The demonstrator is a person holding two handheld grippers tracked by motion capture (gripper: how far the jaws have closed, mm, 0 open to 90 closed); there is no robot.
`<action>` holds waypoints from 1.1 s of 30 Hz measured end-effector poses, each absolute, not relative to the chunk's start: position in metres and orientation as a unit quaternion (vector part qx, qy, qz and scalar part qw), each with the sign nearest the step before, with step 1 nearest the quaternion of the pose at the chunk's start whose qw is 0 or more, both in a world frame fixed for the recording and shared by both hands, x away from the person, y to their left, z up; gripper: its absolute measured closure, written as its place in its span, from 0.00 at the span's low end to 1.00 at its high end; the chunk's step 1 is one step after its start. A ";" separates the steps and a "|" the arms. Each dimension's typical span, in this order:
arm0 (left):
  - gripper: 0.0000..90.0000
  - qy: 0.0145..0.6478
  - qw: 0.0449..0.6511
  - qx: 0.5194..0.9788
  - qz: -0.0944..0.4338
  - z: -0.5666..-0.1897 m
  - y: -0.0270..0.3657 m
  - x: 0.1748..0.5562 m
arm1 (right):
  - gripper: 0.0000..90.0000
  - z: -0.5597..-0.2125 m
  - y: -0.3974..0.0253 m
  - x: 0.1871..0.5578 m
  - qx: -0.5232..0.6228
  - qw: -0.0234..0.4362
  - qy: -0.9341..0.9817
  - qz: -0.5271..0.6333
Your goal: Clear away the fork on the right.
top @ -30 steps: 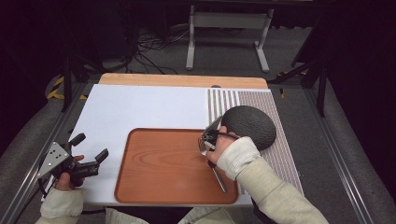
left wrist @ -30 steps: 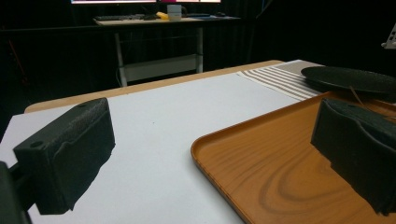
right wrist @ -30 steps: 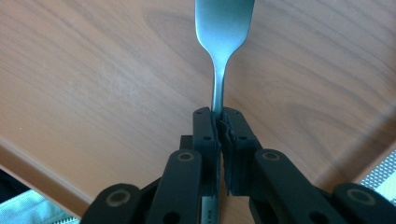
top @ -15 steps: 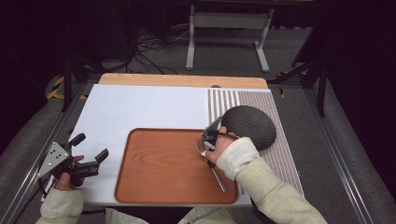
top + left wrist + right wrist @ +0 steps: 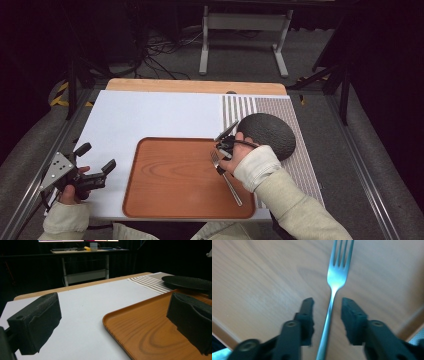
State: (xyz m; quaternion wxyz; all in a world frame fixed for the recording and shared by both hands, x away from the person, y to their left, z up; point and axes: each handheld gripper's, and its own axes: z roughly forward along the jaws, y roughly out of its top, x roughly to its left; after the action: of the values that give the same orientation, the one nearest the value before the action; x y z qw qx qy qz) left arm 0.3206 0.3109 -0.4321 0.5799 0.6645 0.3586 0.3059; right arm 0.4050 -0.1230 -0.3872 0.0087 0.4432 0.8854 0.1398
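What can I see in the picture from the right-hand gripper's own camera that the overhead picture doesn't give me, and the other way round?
The right gripper view shows, close up, the fork's tines and its handle running between the two open jaws, a gap on each side.

The high view adds the layout: the dark plate on the striped mat, the left gripper open, held off the tray over the white sheet, and both sleeves.

Both show the fork lying on the wooden tray with the right gripper over it.
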 end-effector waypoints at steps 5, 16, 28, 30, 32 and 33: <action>0.00 0.359 0.580 0.664 0.307 -0.432 0.311 0.321 | 0.48 -0.378 -0.123 0.404 0.402 0.037 0.895 0.189; 0.00 0.359 0.580 0.664 0.307 -0.432 0.311 0.321 | 0.26 -0.375 -0.118 0.403 0.272 0.096 0.913 0.289; 0.00 0.359 0.580 0.663 0.308 -0.432 0.311 0.321 | 0.59 -0.397 -0.116 0.410 0.197 0.100 0.912 0.345; 0.00 0.359 0.580 0.663 0.308 -0.432 0.311 0.321 | 0.67 -0.400 -0.117 0.411 0.190 0.106 0.913 0.346; 0.00 0.359 0.580 0.663 0.308 -0.432 0.311 0.321 | 0.75 -0.404 -0.117 0.412 0.185 0.106 0.915 0.343; 0.00 0.358 0.580 0.663 0.308 -0.432 0.311 0.321 | 0.78 -0.405 -0.117 0.413 0.183 0.107 0.916 0.341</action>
State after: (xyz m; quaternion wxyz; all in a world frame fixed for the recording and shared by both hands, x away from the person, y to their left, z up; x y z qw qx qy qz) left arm 0.3206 0.3111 -0.4323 0.5802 0.6633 0.3584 0.3082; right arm 0.4128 -0.1167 -0.4051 0.1067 0.1834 0.9159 0.3406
